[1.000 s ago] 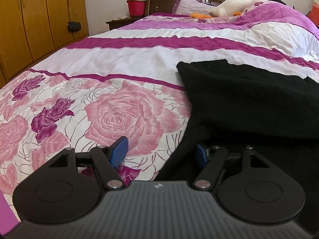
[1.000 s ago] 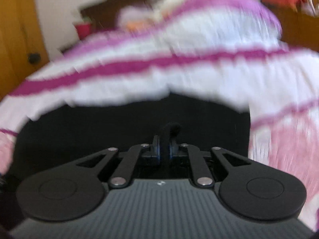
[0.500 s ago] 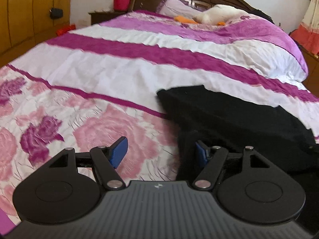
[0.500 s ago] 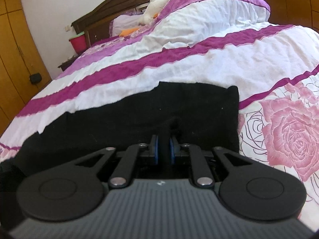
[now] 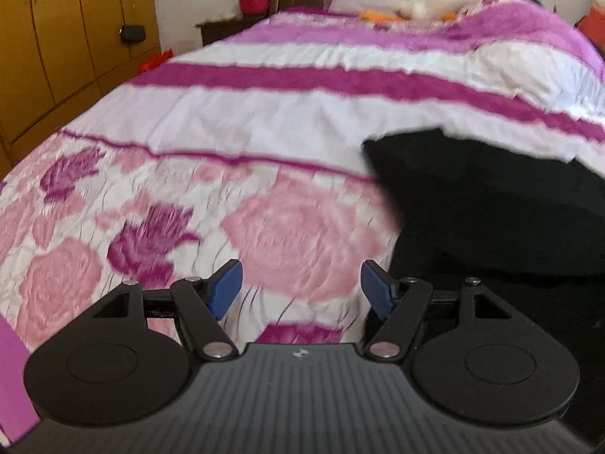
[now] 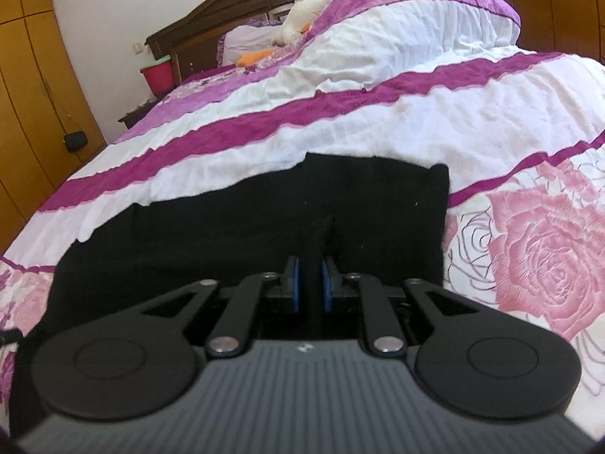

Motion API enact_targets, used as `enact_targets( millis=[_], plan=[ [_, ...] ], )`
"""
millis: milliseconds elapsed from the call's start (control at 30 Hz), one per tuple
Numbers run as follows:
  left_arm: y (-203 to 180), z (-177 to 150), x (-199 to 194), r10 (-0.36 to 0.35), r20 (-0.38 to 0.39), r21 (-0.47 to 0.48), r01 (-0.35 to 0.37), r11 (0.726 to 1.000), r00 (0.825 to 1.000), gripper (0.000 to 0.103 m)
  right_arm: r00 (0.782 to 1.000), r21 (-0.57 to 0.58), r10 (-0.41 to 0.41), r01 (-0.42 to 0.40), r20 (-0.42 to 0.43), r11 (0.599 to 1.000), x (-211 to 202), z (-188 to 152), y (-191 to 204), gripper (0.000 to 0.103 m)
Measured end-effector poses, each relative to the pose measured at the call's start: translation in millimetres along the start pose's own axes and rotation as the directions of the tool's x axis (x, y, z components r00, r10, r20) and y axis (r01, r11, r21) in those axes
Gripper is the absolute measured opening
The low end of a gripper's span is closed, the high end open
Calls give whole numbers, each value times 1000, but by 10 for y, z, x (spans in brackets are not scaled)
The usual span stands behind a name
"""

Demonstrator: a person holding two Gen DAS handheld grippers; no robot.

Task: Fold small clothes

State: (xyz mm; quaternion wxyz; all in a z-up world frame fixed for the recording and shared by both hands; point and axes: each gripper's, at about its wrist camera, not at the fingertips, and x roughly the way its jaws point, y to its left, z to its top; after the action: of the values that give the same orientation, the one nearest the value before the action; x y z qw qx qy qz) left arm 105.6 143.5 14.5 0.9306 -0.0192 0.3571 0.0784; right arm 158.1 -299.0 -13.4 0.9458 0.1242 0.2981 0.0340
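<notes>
Black garment (image 6: 264, 227) is pinched by right tool (image 6: 311, 291), its length running leftward across bed (image 5: 264, 121); left tool (image 5: 300, 287), held wide and empty, lies beside its left edge.

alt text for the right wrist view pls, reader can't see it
The right hand-held gripper is shut on a raised pinch of a black garment spread on a bed with a pink rose and magenta-striped bedspread. Behind: a dark wooden headboard and yellow wardrobe doors.

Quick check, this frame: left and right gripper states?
Left gripper: open, holding nothing, over the bedspread.
Right gripper: shut on a pinched fold of the black garment.
</notes>
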Motion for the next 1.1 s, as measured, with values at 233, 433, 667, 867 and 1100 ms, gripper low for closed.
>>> enact_targets(
  millis=[233,433,667,867,1100],
  plan=[
    [-205,480,278,-128,80,-85,135,987,989,74,999,-40,-45,45,4,998,109,108,-3,16],
    [-350,747,873,-180,59,-149,187,971,982,74,999,-26,-35,35,-25,999,297,145,-31,16],
    [-367,716,1333,-291,5,-223,284,932,957,66,1000,-71,-16,15,-19,997,401,105,1,36],
    [-421,696,1129,-308,154,-143,329,933,939,8,995,-49,46,-42,88,998,262,42,-9,11],
    [-545,661,1405,-197,112,-90,208,974,974,9,994,-133,-63,75,91,988,396,-11,118,11]
  ],
)
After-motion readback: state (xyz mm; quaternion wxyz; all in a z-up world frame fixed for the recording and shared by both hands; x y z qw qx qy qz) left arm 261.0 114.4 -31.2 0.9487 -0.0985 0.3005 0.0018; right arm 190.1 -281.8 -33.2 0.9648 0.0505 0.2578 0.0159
